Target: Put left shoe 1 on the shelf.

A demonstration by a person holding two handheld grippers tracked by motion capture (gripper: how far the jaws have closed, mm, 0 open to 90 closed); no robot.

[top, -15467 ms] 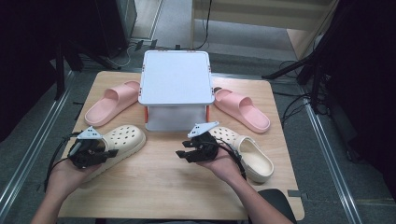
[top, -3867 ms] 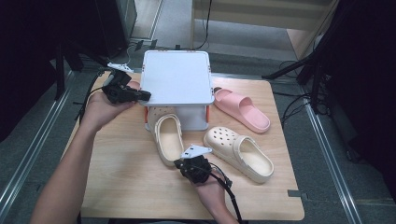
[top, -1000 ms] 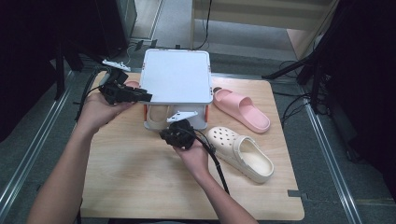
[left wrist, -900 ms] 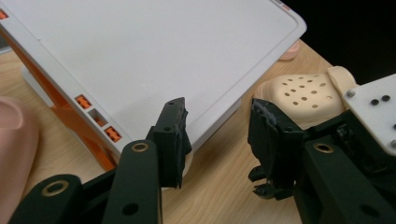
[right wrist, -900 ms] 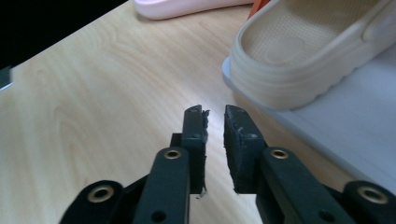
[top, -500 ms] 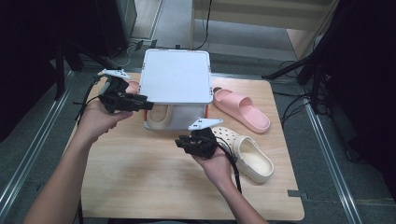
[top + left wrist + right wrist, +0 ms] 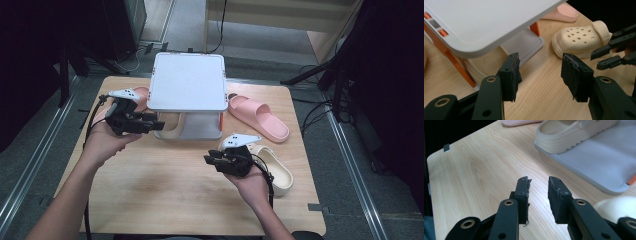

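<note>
A white two-level shoe rack (image 7: pixel 187 80) stands at the back middle of the table. One cream clog (image 7: pixel 170 126) lies on its grey lower shelf (image 7: pixel 604 162), and the clog (image 7: pixel 571 132) rests there on its own. The second cream clog (image 7: pixel 272 167) lies on the table at the right. My left gripper (image 7: pixel 159 125) is at the rack's left front corner, open and empty (image 7: pixel 540 72); its jaws have just been opening. My right gripper (image 7: pixel 209 161), in front of the rack, is open with nothing between its jaws (image 7: pixel 538 187); they too have just been opening.
A pink slide (image 7: pixel 257 117) lies right of the rack, and another pink slide (image 7: pixel 141 94) lies left of it behind my left hand. In the left gripper view the second clog (image 7: pixel 579 40) and the right gripper (image 7: pixel 609 53) sit at the far right.
The right gripper has drawn back from the rack's front toward the near right, leaving the clog on the lower shelf. The left gripper has slid nearer along the rack's left side.
</note>
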